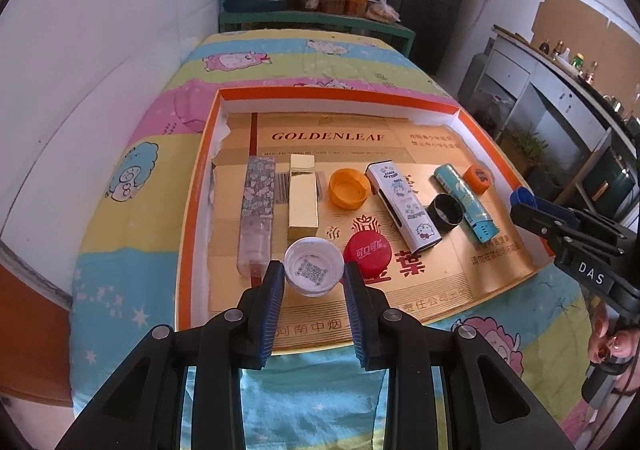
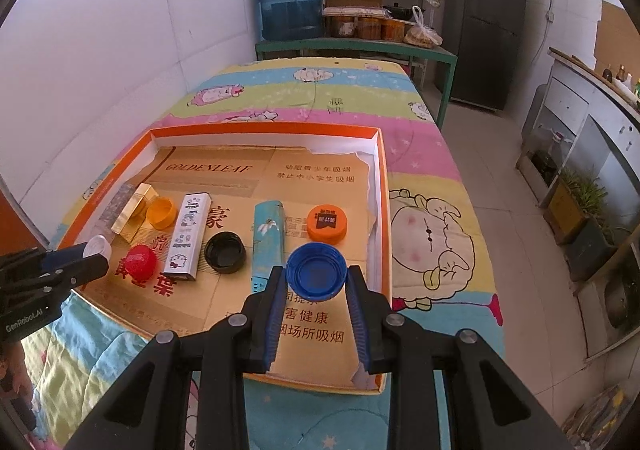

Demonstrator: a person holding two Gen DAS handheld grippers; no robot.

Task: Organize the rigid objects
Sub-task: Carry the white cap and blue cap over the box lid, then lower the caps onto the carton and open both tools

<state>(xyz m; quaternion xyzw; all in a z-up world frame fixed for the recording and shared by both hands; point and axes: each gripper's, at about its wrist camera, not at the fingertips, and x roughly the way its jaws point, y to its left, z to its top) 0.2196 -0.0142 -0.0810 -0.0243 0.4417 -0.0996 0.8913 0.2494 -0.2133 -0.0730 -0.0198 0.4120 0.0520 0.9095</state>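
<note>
- Tray point(image 1: 200, 186) — shallow orange-rimmed box lid, lined with flattened gold carton, lying on a cartoon-print quilt point(image 1: 132, 178). Holds every item listed below.
- Left gripper point(image 1: 314, 282) — fingers closed in on the white cap point(image 1: 314, 272), one pad at each side of its rim; cap is open side up with a printed code inside. It sits at the near left of the tray, whether lifted or resting on the liner cannot be told.
- Right gripper point(image 2: 316, 278) — clamped likewise on the blue cap point(image 2: 317, 270), open side up, at the near right of the tray just beside the low end of the teal lighter point(image 2: 267, 238).
- Long items, left to right in the left wrist view: floral lighter point(image 1: 258, 206), gold box point(image 1: 303, 198), white cartoon lighter point(image 1: 403, 206), then the teal lighter. All lie flat, roughly lengthwise.
- Loose caps: yellow-orange cap point(image 1: 349, 188) open side up between gold box and white lighter; red cap point(image 1: 368, 253) top side up, just beside the white cap; black cap point(image 1: 446, 210) touching or nearly touching the teal lighter; orange cap point(image 2: 327, 224) top side up at the far right.
- Step in hand, as judged: both caps gripped at once, sorting of caps from long items under way, with four caps loose.
- Next move calls for: a level carry of each cap to a bare patch of liner, clearance over the red cap and teal lighter, then a gentle release — hard round rims can slip from flat pads.
</note>
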